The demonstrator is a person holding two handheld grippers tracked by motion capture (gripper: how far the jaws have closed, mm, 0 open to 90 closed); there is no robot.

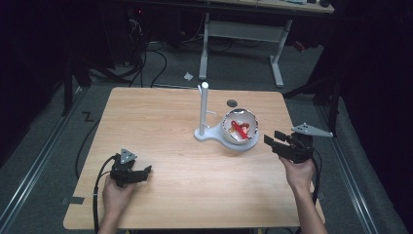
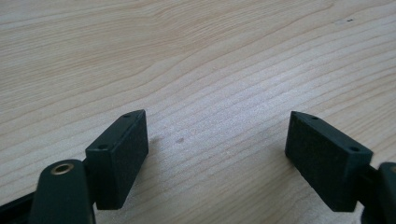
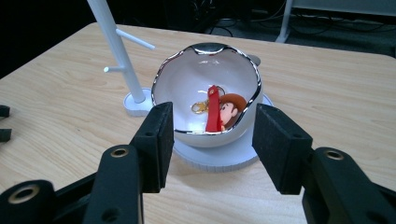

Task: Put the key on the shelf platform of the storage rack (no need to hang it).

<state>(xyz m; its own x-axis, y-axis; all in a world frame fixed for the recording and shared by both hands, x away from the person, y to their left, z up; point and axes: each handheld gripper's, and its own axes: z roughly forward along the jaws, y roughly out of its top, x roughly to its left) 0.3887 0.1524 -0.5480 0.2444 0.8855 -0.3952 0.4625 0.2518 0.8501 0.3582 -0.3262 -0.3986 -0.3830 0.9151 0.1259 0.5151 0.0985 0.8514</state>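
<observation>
Lower left of the high view, your left gripper rests low on the light wooden table, fingers spread wide over bare grain. Centre frame, a white stand with a thin upright post rises from its base; just right of the post sits a white bowl with a silvery rim, holding a red-strapped keychain figure. Right side, your right gripper points at the bowl, fingers open, empty, near its rim. Behind the table: dark room, grey floor, cables, another desk's white legs.
</observation>
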